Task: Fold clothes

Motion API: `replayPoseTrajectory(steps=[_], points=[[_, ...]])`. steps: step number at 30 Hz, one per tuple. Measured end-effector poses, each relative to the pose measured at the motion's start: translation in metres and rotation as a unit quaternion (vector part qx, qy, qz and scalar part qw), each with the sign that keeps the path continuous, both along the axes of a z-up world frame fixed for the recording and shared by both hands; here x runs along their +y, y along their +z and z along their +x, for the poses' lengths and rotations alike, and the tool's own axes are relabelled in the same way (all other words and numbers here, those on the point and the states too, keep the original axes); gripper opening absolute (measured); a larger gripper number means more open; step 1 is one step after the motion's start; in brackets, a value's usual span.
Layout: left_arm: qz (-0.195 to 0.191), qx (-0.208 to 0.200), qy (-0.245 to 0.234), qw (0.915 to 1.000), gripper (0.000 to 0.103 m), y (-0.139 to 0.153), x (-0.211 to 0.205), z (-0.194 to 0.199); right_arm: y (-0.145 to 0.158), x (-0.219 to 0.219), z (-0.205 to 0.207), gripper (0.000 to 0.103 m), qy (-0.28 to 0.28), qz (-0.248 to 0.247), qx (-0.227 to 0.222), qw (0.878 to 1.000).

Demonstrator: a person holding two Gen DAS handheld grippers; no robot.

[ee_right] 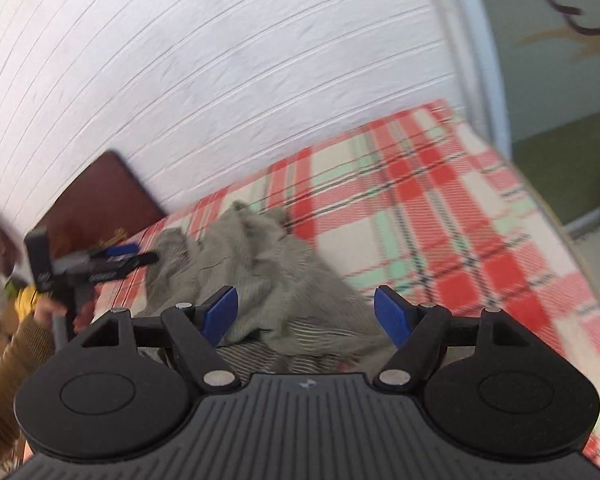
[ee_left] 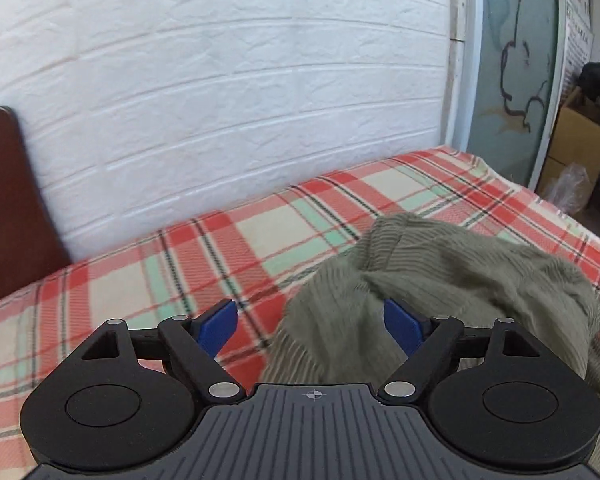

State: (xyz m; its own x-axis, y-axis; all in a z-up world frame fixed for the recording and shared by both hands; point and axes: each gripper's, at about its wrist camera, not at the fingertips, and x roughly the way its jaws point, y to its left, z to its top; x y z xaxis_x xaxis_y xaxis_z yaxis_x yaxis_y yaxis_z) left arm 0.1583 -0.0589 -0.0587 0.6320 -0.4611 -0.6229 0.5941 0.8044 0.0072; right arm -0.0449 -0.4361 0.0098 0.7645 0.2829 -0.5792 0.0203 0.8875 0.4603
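Note:
An olive-green ribbed garment (ee_left: 440, 280) lies crumpled in a heap on a red, cream and mint plaid bed cover (ee_left: 160, 280). My left gripper (ee_left: 310, 326) is open and empty, hovering over the garment's left edge. In the right wrist view the same garment (ee_right: 260, 272) lies bunched on the cover (ee_right: 440, 220). My right gripper (ee_right: 306, 314) is open and empty, just above the garment's near side. The left gripper (ee_right: 140, 256) shows there at the left, held by a hand in a mustard sleeve, at the garment's far left edge.
A white brick-pattern wall (ee_left: 220, 100) runs behind the bed. A dark brown headboard (ee_left: 8, 200) stands at the left. A glass door (ee_left: 516, 60), cardboard boxes (ee_left: 576, 136) and a plastic bag lie beyond the bed's right end. The bed's edge (ee_right: 580, 264) drops off at the right.

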Motion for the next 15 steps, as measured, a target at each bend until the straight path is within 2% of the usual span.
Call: replayPoseTrajectory(steps=[4,5,6,7,9,15], points=[[0.016,0.045,-0.010,0.9988,0.088,-0.015,-0.015,0.019,-0.008,0.019,0.027,0.079,0.029,-0.004,0.007,1.000],[0.013,0.056,-0.010,0.9983,0.075,-0.020,-0.015,0.020,-0.009,0.023,0.032,0.079,0.035,-0.005,0.008,0.999],[0.002,0.073,-0.011,0.9973,0.034,-0.024,-0.012,0.020,-0.010,0.027,0.037,0.079,0.044,-0.009,0.009,0.999],[-0.011,0.092,-0.010,0.9957,0.024,-0.026,-0.008,0.019,-0.010,0.032,0.042,0.079,0.052,-0.013,0.010,0.999],[-0.036,0.114,-0.001,0.9929,0.020,-0.028,0.001,0.012,-0.010,0.041,0.053,0.079,0.065,-0.028,0.010,0.997],[-0.065,0.075,-0.009,0.9950,0.019,-0.011,0.033,-0.045,-0.005,0.062,0.091,0.079,0.108,-0.059,-0.001,0.992]])
